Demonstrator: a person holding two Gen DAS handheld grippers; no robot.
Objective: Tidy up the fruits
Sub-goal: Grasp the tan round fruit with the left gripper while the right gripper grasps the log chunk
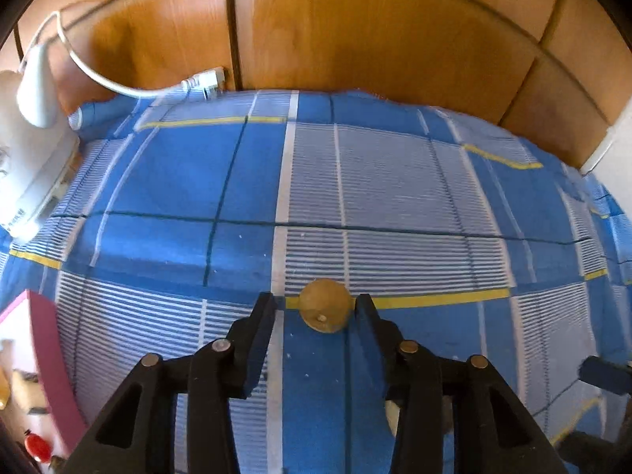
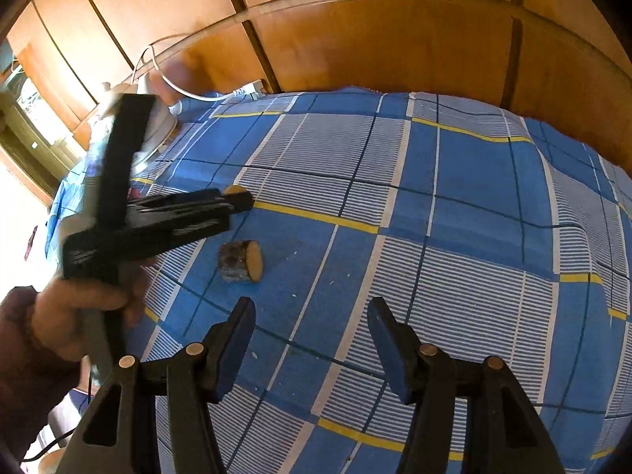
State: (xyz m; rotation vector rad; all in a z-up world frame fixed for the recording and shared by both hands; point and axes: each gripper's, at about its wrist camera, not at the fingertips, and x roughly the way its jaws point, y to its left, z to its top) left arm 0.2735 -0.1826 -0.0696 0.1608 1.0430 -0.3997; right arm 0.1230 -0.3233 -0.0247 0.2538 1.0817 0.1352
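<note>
— Wooden wardrobe panels (image 1: 375, 39) are seen behind, and a blue checked bedsheet (image 1: 177, 181) is spread as the work surface. A white iron (image 1: 35, 150) is stood at the sheet's far left edge, its cord (image 1: 98, 75) trailing along the panels.

— And the left gripper (image 1: 316, 308) is lowered right to the cloth! Its jaws are held apart, with a small round brownish fruit (image 1: 324, 310) framed between them. The right-hand pad looks to be touching it; a gap is left on the other side, so no clamp is made yet.

— The fruit is approached stem-end on, presumably so that it can be pinched across its width.

— From the right wrist, the right gripper (image 2: 312, 330) is held spread and empty above the sheet, kept back, it seems, to leave room. A cut piece of fruit (image 2: 241, 260) is left lying just beyond it.

— A pink-edged box (image 1: 43, 355) is glimpsed at the lower left, likely where the fruit is meant to go.
</note>
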